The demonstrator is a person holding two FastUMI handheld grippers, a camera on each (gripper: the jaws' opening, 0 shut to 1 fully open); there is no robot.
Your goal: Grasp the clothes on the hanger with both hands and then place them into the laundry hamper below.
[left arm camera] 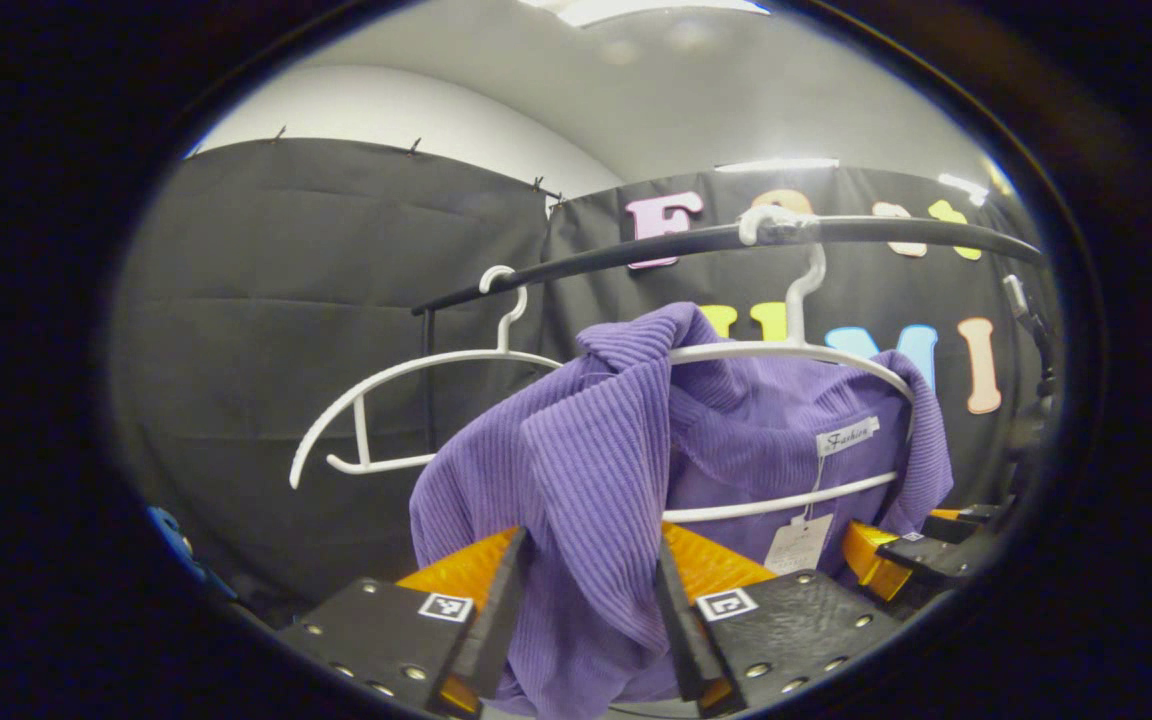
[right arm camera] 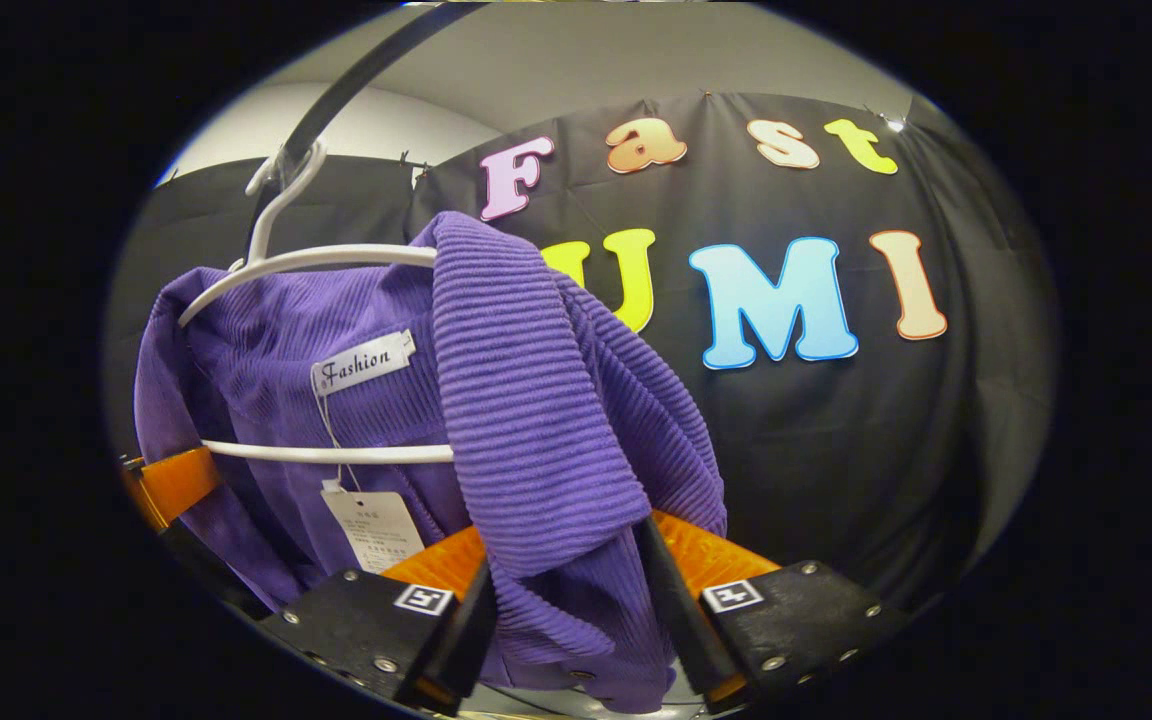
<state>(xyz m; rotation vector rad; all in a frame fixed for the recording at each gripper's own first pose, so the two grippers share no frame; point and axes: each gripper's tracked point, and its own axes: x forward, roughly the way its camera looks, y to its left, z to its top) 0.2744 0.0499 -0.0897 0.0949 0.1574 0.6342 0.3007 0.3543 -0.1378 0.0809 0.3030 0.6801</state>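
Right gripper point(right arm camera: 564, 600): both fingers closed against a thick fold of ribbed purple garment point(right arm camera: 526, 400), which rises straight ahead of it. White hanger point(right arm camera: 336, 258): up and to its left, garment draped over it, hook on a dark rail point(right arm camera: 356, 75). Paper tag point(right arm camera: 373, 528): hanging just left of the fingers. Other gripper point(right arm camera: 171, 482): far left, at the garment's edge.

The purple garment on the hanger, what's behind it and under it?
Behind the purple garment hangs the black cloth wall. The white hanger carrying it hooks onto a dark rail. Below, the fabric drops between each hand-held gripper's fingers; the hamper isn't visible.
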